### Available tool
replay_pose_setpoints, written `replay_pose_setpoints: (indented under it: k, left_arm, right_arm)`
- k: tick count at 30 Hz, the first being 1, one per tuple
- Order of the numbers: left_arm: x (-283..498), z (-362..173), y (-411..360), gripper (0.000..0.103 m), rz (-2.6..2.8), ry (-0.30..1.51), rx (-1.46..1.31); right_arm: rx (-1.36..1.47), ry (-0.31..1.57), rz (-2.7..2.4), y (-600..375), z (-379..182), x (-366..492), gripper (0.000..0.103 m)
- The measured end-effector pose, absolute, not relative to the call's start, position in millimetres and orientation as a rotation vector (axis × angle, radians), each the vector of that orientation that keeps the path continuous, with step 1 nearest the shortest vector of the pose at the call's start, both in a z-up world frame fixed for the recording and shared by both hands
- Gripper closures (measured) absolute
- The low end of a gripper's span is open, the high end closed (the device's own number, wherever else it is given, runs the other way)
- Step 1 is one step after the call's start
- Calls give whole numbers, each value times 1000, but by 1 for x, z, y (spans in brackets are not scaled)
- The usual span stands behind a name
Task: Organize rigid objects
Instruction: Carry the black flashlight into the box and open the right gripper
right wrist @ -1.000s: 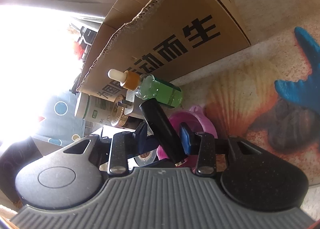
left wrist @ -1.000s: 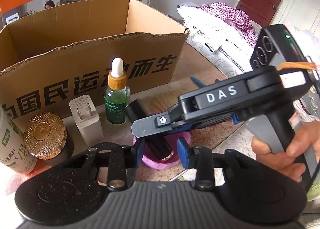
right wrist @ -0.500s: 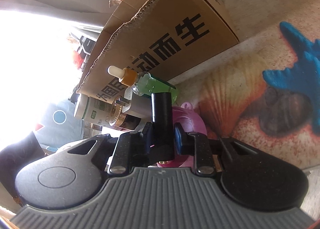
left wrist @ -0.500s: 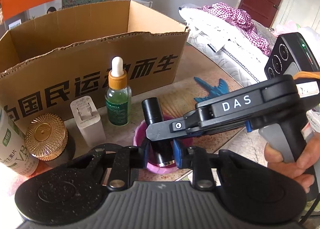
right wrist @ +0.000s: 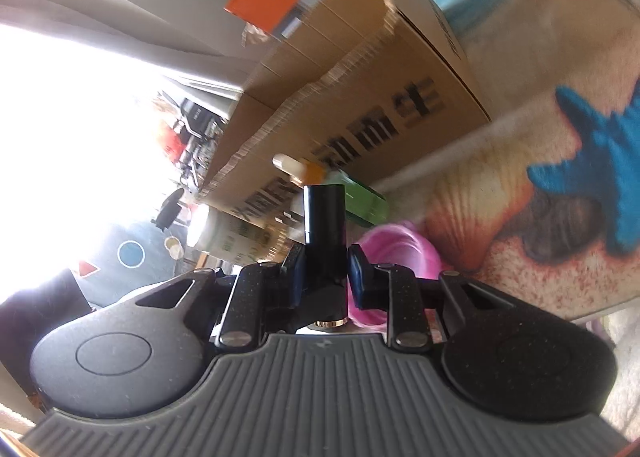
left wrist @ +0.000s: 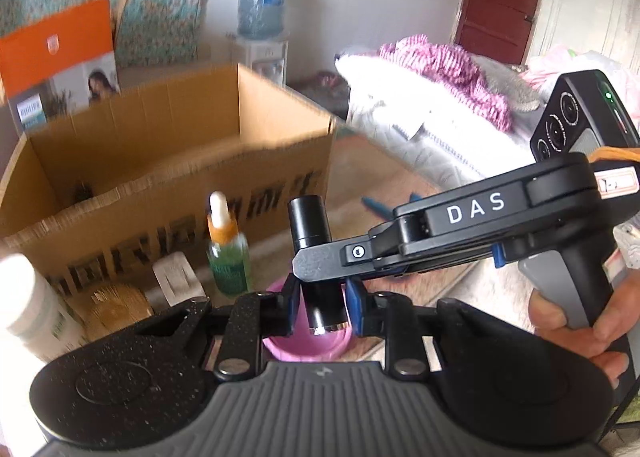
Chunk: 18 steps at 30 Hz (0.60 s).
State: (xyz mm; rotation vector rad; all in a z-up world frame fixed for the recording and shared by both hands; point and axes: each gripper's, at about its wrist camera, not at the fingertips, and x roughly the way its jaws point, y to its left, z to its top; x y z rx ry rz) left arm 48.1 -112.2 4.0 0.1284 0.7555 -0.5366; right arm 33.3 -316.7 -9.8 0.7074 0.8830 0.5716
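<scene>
A black tube [left wrist: 310, 225] with a shiny ring at its lower end stands upright, lifted just above a pink bowl [left wrist: 304, 349]. My left gripper [left wrist: 324, 309] is shut on the tube's lower part, blue pads pressing both sides. From the right, my right gripper [left wrist: 316, 269] crosses in and clamps the same tube higher up; a hand [left wrist: 580, 321] holds its grip. In the right wrist view the right gripper [right wrist: 324, 273] is shut on the black tube [right wrist: 324, 217], with the pink bowl [right wrist: 396, 249] behind it.
An open cardboard box [left wrist: 160, 145] stands behind. In front of it are a green dropper bottle [left wrist: 228, 257], a white charger [left wrist: 178, 277], a gold-lidded jar [left wrist: 116, 305] and a white bottle [left wrist: 32, 305]. The mat shows a blue starfish print [right wrist: 600, 169].
Both grippers closed on the black tube, which went from leaning in the pink bowl to upright. Both then rose with it, and the box interior came into view.
</scene>
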Motion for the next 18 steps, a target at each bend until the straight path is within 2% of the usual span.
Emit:
replay_pose_setpoints:
  k: [10,14,18]
  left_arm:
    - [83,82,-84,77,-445,622,115]
    - [119,93,-66,77,-377,647,110]
    - [168,85,-37,77,-328,761,53]
  right_arm:
    - [598,734,704,-288,76,81,81]
    - [573,769,762,-263,91,131,81]
    - [580,896,791,-233,86,190,81]
